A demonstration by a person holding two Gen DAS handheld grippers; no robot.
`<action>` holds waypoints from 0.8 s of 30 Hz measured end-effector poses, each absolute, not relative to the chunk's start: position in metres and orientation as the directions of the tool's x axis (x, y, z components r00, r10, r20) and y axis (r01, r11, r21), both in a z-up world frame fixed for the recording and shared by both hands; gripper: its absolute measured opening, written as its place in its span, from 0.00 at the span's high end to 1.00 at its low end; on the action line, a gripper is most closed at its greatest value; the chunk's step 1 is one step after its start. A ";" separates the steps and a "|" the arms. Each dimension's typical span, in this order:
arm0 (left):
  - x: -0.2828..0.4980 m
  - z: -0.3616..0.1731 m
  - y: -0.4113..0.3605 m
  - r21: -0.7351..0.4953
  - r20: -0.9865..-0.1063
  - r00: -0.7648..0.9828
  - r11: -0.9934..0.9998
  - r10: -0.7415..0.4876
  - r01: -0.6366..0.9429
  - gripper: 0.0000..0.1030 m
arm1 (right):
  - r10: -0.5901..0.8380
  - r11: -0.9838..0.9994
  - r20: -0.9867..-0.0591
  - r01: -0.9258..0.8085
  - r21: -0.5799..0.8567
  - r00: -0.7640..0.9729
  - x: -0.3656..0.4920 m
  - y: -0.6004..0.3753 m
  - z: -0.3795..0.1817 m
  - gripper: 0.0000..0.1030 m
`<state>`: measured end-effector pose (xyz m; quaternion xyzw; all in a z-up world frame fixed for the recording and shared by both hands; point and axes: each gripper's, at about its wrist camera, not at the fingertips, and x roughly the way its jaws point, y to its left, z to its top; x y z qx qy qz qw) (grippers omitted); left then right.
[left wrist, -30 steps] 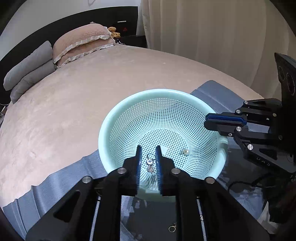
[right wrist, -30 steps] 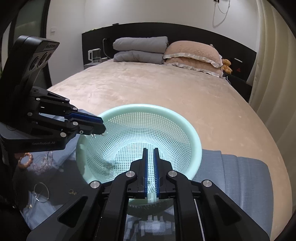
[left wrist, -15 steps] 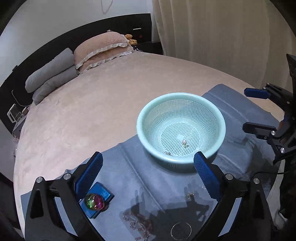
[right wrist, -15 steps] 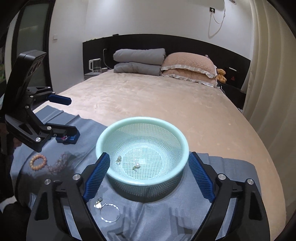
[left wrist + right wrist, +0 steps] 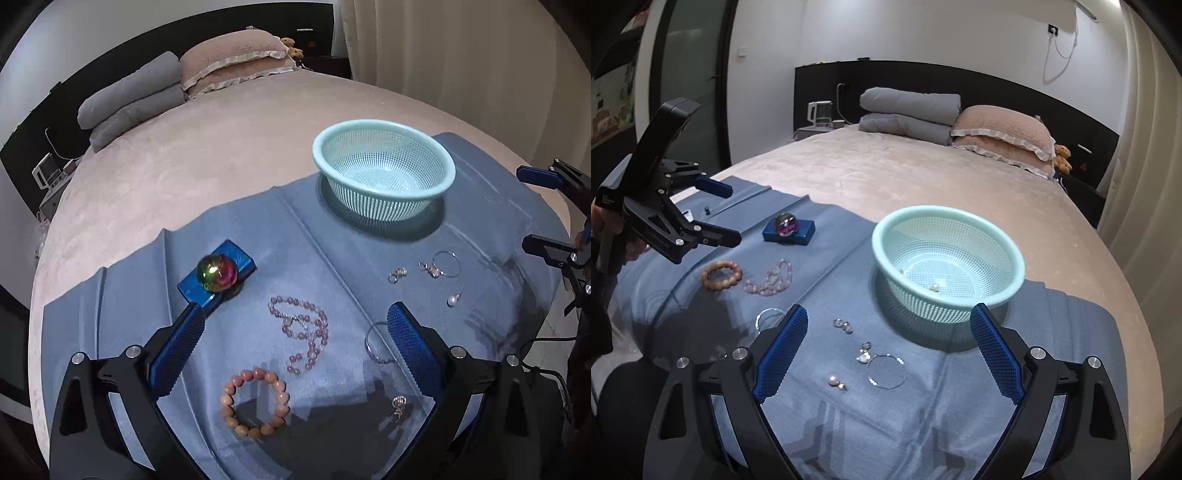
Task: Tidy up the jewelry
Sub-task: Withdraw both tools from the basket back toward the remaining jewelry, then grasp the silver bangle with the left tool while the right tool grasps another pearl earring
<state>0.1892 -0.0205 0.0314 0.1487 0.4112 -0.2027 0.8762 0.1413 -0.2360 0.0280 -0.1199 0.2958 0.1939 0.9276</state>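
Note:
A mint mesh basket stands on a blue cloth and holds a pearl earring. On the cloth lie an orange bead bracelet, a pink bead necklace, silver hoops, a pearl earring and small silver earrings. My left gripper is open and empty above the necklace. My right gripper is open and empty above the hoop.
An iridescent glass ball sits on a blue box at the cloth's left. The cloth lies on a beige bed with pillows at the far end. A curtain hangs on the right.
Both grippers opened wide and pulled back from the basket. The left one released a small silver piece into the basket and now hovers over the necklace.

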 end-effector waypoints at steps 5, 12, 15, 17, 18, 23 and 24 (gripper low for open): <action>0.167 -0.005 -0.025 0.068 -0.792 0.551 0.858 -0.265 0.510 0.06 | 0.362 0.818 -0.607 -0.553 -0.157 0.708 0.121 -0.210 0.001 0.22; 0.151 -0.040 -0.052 0.103 -0.776 0.548 0.795 -0.312 0.598 0.07 | 0.389 0.790 -0.661 -0.602 -0.119 0.642 0.124 -0.207 -0.044 0.36; 0.155 -0.051 -0.063 0.099 -0.784 0.528 0.773 -0.328 0.626 0.12 | 0.397 0.804 -0.677 -0.590 -0.068 0.620 0.135 -0.214 -0.063 0.47; 0.159 -0.059 -0.072 0.099 -0.787 0.515 0.754 -0.340 0.649 0.17 | 0.389 0.811 -0.690 -0.582 -0.057 0.611 0.140 -0.217 -0.073 0.56; 0.161 -0.062 -0.076 0.105 -0.791 0.510 0.745 -0.339 0.658 0.18 | 0.388 0.815 -0.695 -0.577 -0.048 0.605 0.144 -0.218 -0.078 0.58; 0.173 -0.072 -0.084 0.047 -0.794 0.470 0.733 -0.385 0.679 0.29 | 0.426 0.818 -0.673 -0.575 0.001 0.605 0.148 -0.225 -0.086 0.66; 0.174 -0.072 -0.084 0.046 -0.788 0.477 0.735 -0.390 0.676 0.32 | 0.431 0.817 -0.672 -0.576 0.008 0.602 0.148 -0.226 -0.086 0.66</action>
